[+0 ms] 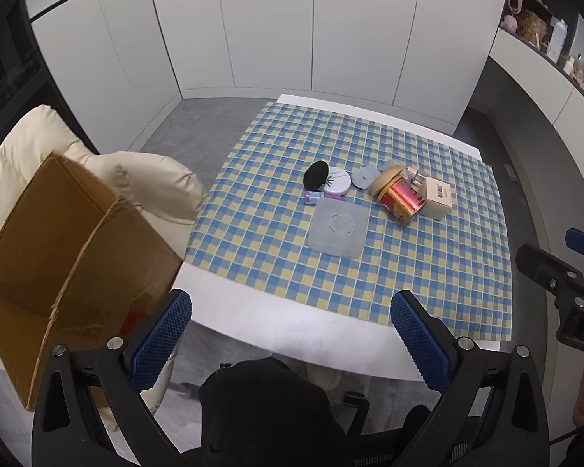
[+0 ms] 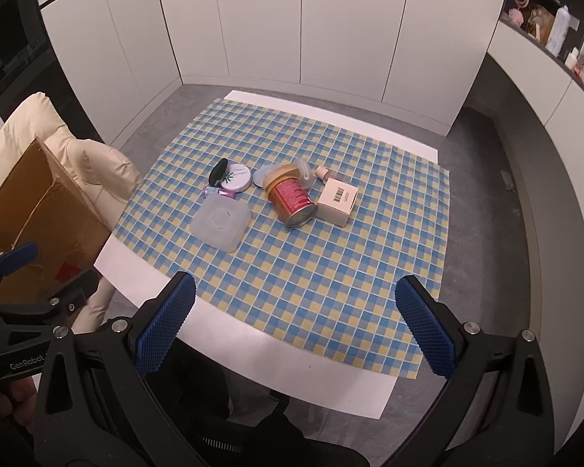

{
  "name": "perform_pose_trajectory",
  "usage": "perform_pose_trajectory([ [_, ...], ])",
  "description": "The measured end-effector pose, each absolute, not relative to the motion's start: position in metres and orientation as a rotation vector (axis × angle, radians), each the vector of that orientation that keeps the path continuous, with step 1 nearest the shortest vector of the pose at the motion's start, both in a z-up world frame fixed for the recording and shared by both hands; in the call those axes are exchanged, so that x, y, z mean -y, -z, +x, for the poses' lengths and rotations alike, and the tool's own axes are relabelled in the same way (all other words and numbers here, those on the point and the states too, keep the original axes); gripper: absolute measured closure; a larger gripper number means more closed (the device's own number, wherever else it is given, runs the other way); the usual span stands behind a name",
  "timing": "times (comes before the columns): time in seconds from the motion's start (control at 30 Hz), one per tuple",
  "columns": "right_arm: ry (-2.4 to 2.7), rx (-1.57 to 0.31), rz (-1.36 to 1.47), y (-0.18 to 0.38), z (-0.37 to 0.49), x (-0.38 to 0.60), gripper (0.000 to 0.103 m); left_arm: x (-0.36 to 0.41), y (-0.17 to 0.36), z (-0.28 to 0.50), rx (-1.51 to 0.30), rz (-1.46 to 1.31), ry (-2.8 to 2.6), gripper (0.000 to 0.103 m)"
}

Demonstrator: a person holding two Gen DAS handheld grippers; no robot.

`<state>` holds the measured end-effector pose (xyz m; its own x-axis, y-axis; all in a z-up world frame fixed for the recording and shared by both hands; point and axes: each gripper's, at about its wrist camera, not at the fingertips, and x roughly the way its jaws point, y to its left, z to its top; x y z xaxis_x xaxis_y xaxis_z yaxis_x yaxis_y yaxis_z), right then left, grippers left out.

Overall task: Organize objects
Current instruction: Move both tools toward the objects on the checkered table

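Note:
A cluster of objects lies mid-table on the checked cloth (image 1: 428, 272) (image 2: 331, 272): a clear square plastic box (image 1: 338, 227) (image 2: 221, 223), a red can on its side (image 1: 401, 200) (image 2: 294, 198), a beige carton with a barcode (image 1: 437, 197) (image 2: 336, 201), a round white compact (image 1: 336, 182) (image 2: 235, 181) with a black puff (image 1: 316, 175) leaning on it, and a small purple item (image 1: 313, 196). My left gripper (image 1: 291, 340) and right gripper (image 2: 296, 325) hover open over the near table edge, both empty and well short of the objects.
An open cardboard box (image 1: 70, 260) (image 2: 39, 225) rests on a cream padded chair (image 1: 97, 163) left of the table. Grey floor surrounds the white table (image 1: 253, 311). White cabinets stand behind; shelves with items sit at upper right. A dark chair back is below the grippers.

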<state>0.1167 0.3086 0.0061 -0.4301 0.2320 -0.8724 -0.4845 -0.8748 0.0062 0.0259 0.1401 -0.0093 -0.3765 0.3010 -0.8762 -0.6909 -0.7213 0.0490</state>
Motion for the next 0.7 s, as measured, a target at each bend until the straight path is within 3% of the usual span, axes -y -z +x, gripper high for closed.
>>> perform_pose_trajectory([
  [0.7, -2.308, -0.261, -1.392, 0.036, 0.084, -0.342, 0.000, -0.208, 0.048, 0.003, -0.631, -1.227, -2.041, 0.001],
])
